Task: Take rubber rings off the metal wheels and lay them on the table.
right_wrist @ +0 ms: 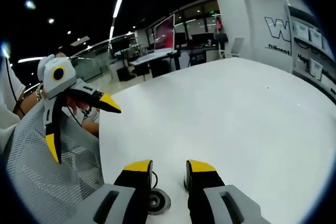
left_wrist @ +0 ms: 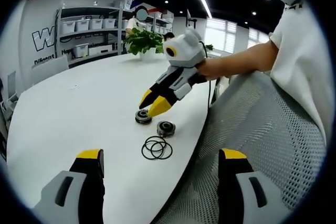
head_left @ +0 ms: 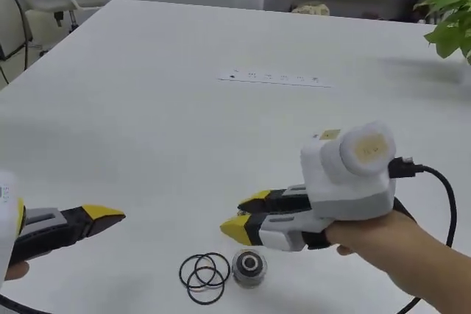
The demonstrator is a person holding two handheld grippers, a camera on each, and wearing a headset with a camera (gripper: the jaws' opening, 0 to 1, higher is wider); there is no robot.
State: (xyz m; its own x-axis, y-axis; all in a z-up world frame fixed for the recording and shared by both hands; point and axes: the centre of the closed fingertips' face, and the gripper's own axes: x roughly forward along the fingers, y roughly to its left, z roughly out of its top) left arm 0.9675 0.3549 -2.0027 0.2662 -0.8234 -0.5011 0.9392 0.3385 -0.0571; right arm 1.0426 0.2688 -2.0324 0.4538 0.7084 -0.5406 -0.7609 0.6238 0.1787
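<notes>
My right gripper hovers by the near edge of the bench, its fingers parted a little with nothing between them. In the left gripper view their tips sit right at one metal wheel; I can't tell if they touch it. A second wheel stands just beside loose rubber rings lying flat by that edge. My left gripper has its fingers spread wide and empty.
</notes>
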